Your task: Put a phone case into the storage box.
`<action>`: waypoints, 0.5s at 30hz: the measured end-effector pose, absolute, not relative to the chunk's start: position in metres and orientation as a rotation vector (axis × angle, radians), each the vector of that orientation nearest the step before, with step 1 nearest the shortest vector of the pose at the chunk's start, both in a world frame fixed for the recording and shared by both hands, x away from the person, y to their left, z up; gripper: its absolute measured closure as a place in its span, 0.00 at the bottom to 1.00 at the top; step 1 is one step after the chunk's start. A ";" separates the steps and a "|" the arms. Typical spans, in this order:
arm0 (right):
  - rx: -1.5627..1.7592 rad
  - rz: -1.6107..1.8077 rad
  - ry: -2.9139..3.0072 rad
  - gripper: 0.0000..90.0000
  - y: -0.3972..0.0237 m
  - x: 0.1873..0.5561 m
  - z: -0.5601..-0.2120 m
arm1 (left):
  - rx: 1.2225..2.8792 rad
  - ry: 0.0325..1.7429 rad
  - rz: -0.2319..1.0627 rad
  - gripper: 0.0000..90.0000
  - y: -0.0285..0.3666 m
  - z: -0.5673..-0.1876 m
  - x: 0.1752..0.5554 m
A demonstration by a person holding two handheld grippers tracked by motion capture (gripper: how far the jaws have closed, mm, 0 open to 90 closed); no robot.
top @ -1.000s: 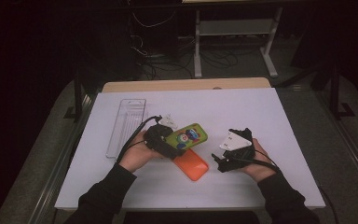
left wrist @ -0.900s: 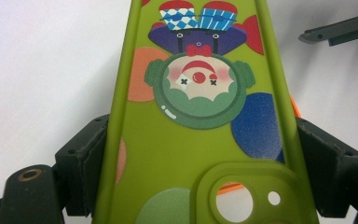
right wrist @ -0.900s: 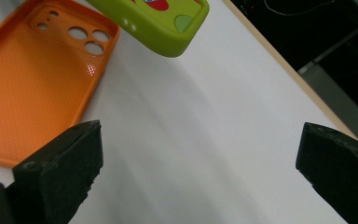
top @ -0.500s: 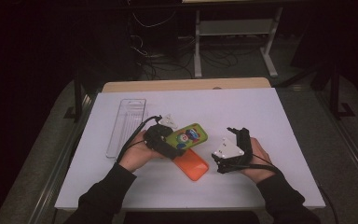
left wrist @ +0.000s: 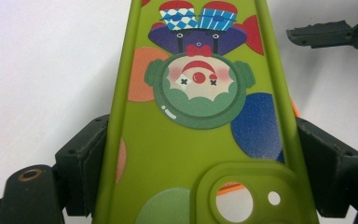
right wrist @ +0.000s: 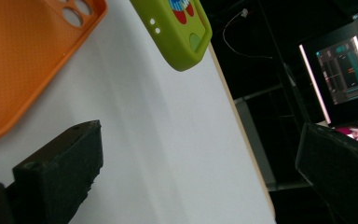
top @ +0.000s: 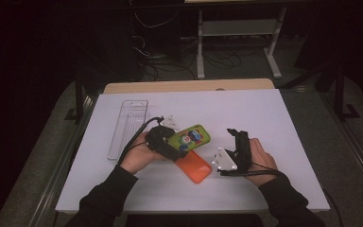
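Green clown-print phone case [left wrist: 200, 140], no readable writing, clamped in left gripper [left wrist: 205, 154] jaws.

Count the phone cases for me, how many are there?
2: the green clown case is pinched in the left gripper, and the orange case lies on the table beneath it.

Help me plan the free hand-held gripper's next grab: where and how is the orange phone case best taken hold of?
Probably by the long side edge nearest the right hand-held gripper, coming in low from that side. The orange phone case lies flat on the white table, open side up, so its raised rim gives a thin wall to pinch. Its far end is tucked under the green phone case, held by the left hand-held gripper.
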State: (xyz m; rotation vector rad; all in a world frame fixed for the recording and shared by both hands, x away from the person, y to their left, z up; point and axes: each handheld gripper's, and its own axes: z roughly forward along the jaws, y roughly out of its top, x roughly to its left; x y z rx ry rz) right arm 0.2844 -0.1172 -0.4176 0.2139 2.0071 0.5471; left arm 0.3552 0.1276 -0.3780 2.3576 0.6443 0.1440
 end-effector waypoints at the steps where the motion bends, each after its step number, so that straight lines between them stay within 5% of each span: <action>1: 0.212 0.538 2.002 0.00 -0.116 0.283 -0.418 | 2.372 0.629 0.153 0.18 0.128 -0.377 0.356; 15: 0.011 0.384 1.923 0.00 -0.109 0.279 -0.427 | 2.368 0.622 0.163 0.18 0.129 -0.375 0.356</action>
